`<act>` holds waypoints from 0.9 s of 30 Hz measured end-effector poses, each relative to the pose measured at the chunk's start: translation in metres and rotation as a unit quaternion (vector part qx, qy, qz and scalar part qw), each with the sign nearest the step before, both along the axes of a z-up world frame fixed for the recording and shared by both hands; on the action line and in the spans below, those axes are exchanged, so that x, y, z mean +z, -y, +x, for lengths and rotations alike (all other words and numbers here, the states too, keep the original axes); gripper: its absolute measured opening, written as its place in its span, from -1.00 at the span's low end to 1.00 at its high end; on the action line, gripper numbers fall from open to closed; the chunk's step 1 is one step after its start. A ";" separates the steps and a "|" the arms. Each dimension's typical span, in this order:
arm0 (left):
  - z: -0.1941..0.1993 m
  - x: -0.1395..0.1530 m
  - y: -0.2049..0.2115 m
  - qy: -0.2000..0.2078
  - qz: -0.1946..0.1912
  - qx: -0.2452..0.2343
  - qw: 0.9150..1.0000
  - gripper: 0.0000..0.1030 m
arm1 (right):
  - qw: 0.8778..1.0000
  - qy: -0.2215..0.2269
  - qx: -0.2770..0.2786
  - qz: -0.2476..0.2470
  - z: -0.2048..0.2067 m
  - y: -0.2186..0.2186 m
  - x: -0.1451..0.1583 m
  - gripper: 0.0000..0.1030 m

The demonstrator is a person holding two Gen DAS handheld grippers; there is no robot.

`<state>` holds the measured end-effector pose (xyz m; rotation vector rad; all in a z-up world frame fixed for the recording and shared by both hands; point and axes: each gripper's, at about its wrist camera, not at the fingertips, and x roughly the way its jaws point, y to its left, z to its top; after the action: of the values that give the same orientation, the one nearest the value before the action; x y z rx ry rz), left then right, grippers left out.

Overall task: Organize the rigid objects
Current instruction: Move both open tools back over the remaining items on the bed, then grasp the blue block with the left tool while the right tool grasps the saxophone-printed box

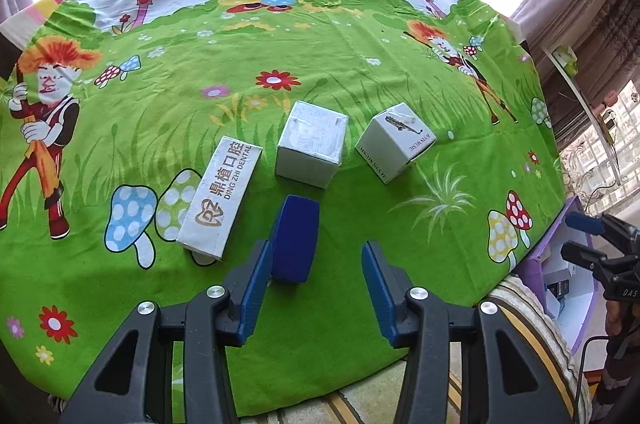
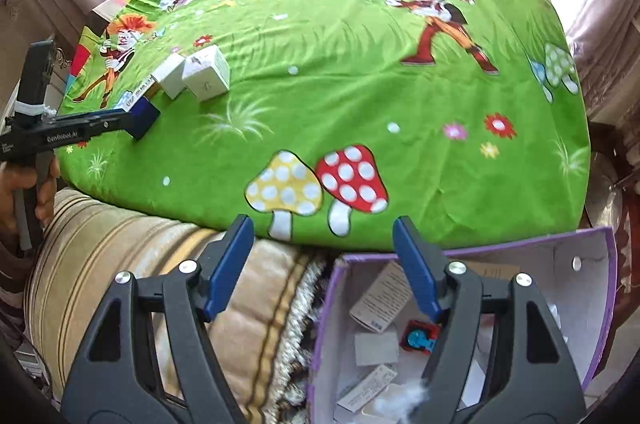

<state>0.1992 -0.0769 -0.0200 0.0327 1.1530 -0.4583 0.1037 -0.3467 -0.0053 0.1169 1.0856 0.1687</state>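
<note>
**Blue box sits off-centre in your left jaws**

Your left gripper [image 1: 316, 278] is spread wide, empty; the blue box [image 1: 295, 238] hugs its left finger, so closing may shove it into the long white box [image 1: 220, 198]. Your right gripper [image 2: 324, 264], also apart, hovers over the purple bin [image 2: 592, 244].

Matt blue box [image 1: 295, 239] on printed cloth tablecloth [image 1: 360, 72].

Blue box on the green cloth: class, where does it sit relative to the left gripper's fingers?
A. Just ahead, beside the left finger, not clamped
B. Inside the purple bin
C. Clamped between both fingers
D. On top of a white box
A: the blue box lies on the cloth just ahead of the open left gripper, beside its left finger, with nothing clamped.
</note>
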 end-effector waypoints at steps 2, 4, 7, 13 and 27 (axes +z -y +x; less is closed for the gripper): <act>0.001 0.000 0.000 0.000 -0.001 0.000 1.000 -0.07 | 1.000 0.007 0.006 0.002 0.014 -0.011 0.005 0.50; 0.000 0.002 -0.003 0.002 -0.009 0.003 1.000 -0.07 | 1.000 0.012 0.010 0.002 0.027 -0.024 0.006 0.50; 0.002 -0.002 -0.003 0.001 -0.006 0.002 1.000 -0.07 | 1.000 0.016 0.008 0.007 0.045 -0.040 0.008 0.50; 0.010 -0.014 -0.002 -0.006 -0.007 0.000 1.000 -0.07 | 0.999 0.024 0.020 -0.021 0.071 -0.080 0.001 0.50; 0.017 -0.021 -0.013 -0.008 -0.040 0.016 0.999 -0.45 | 0.996 0.039 0.033 -0.068 0.109 -0.135 -0.020 0.50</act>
<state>0.2159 -0.0634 -0.0406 -0.0588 1.1486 -0.4764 0.2122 -0.2119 -0.0248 -0.0479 1.0208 0.1567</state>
